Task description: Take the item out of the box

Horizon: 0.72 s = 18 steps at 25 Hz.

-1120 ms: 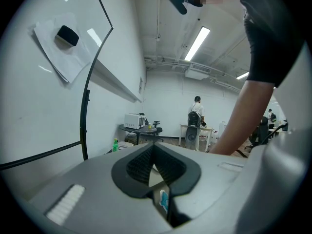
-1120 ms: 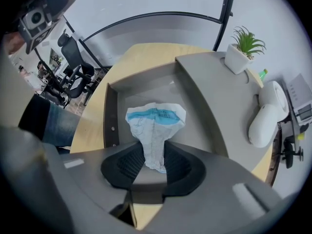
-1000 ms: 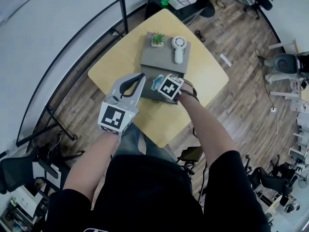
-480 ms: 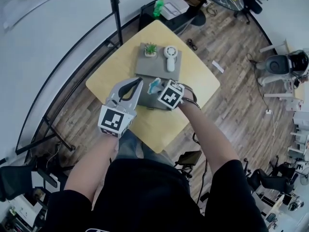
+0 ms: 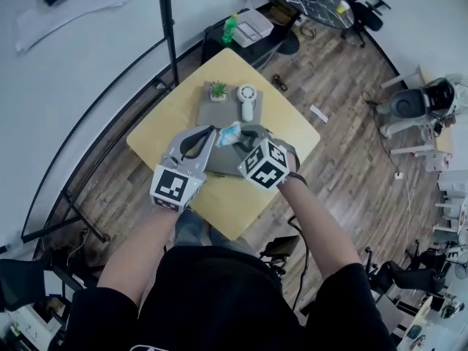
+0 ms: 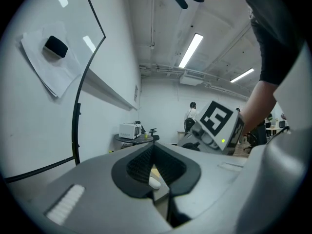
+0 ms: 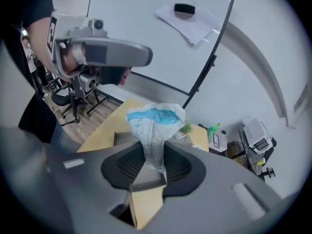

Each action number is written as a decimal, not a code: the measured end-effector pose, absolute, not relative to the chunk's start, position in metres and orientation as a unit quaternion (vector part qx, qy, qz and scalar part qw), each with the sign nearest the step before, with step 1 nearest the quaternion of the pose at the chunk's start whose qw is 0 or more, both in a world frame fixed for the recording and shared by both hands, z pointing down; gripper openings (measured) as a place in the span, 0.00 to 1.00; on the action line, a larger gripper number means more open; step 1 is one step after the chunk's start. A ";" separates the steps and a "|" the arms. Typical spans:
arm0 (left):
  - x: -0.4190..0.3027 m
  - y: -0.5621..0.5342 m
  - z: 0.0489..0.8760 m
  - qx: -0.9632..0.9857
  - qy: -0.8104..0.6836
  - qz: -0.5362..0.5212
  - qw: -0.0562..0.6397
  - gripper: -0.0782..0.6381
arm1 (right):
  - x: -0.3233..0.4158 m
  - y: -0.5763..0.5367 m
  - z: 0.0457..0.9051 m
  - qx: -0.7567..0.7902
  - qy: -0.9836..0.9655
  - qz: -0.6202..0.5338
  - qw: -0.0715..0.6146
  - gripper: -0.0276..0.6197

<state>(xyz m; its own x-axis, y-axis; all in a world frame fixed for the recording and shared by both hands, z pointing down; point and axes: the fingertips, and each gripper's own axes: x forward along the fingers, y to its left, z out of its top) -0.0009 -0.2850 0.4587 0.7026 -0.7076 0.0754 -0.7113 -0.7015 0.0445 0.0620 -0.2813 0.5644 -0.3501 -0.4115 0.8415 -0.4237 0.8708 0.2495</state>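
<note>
Right gripper (image 7: 155,155) jaws pinch white-blue packet (image 7: 156,118), print unreadable; left gripper (image 6: 152,147) jaws together, empty.

Pale yellow over the square wooden table top (image 5: 162,126); flat mid grey on the low rectangular box (image 5: 223,112). Green leaves above a white pot on the small potted plant (image 5: 218,90); plain white on the round-headed handheld device (image 5: 247,101). White on the crinkled plastic packet (image 7: 155,126), with a bright blue printed patch and thin blue line drawing. Light grey plastic on the left gripper (image 5: 209,131) and right gripper (image 5: 240,139), black ribbed pads (image 7: 127,165) inside, black-and-white square markers on the cubes (image 5: 174,185). Brown streaked planks on the wooden floor (image 5: 344,145); black on the person's short-sleeved shirt (image 5: 234,298); lime green on the plastic bottle (image 5: 229,29)
</note>
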 end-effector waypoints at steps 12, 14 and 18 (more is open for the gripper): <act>0.003 -0.290 0.429 0.925 -0.380 0.019 0.002 0.11 | 0.068 -0.275 0.442 0.400 -0.858 -0.043 0.319 0.22; 0.004 -0.291 0.425 0.925 -0.380 0.018 -0.003 0.11 | 0.075 -0.274 0.424 0.427 -0.862 -0.037 0.271 0.22; 0.005 -0.290 0.418 0.925 -0.379 0.017 0.006 0.11 | 0.089 -0.268 0.398 0.468 -0.861 -0.040 0.197 0.22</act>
<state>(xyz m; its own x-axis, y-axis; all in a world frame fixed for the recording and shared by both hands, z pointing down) 0.0053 -0.2900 0.4179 0.7115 -0.7017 0.0366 -0.7021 -0.7121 -0.0029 0.0888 -0.2681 0.3984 -0.4842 -0.8209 0.3028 -0.7897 0.5590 0.2528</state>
